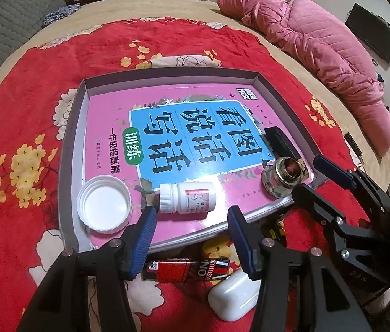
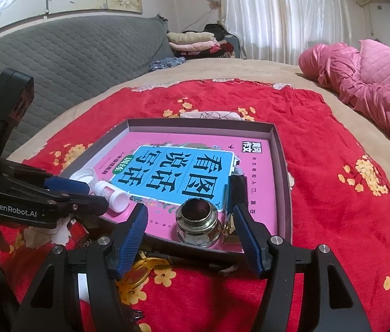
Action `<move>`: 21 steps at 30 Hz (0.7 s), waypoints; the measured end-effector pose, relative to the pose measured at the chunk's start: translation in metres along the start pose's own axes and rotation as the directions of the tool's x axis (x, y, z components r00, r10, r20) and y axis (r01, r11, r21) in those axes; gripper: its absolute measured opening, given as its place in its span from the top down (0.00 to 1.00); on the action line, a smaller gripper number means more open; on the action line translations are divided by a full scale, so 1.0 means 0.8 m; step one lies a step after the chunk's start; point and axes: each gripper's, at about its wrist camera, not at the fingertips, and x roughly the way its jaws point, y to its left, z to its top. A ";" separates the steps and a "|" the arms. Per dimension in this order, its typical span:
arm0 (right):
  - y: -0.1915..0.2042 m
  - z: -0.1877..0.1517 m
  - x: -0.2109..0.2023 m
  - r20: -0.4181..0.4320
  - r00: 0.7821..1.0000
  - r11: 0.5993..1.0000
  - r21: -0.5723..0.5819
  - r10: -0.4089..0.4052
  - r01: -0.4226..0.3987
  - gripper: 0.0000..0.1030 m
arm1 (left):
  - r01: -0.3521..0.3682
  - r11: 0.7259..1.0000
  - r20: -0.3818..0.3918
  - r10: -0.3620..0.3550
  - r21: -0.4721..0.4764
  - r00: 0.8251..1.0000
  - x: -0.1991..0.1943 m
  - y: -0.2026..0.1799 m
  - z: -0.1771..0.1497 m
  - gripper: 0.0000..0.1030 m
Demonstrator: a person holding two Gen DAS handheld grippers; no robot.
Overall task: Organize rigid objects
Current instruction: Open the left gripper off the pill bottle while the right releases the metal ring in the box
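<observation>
left gripper (image 1: 192, 215) – jaws spread, nothing pinched, hovering by the white pill bottle (image 1: 186, 200) lying on its side | right gripper (image 2: 190, 221) – jaws wide apart around the glass ink bottle (image 2: 197, 225), pads not touching | both bottles sit on the pink book (image 1: 167, 127) inside the tray (image 1: 69, 149), white lid (image 1: 103, 207) at its corner
</observation>
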 end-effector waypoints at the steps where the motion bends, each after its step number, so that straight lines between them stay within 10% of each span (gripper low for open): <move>1: 0.000 0.000 -0.001 0.002 1.000 1.000 0.000 0.000 0.000 0.36 | 0.000 1.000 0.001 0.000 0.000 1.000 -0.001 0.000 0.000 0.48; 21: 0.008 -0.002 -0.012 0.003 1.000 1.000 -0.023 -0.018 0.018 0.35 | -0.041 0.999 0.077 0.043 -0.022 0.996 -0.023 -0.009 -0.015 0.48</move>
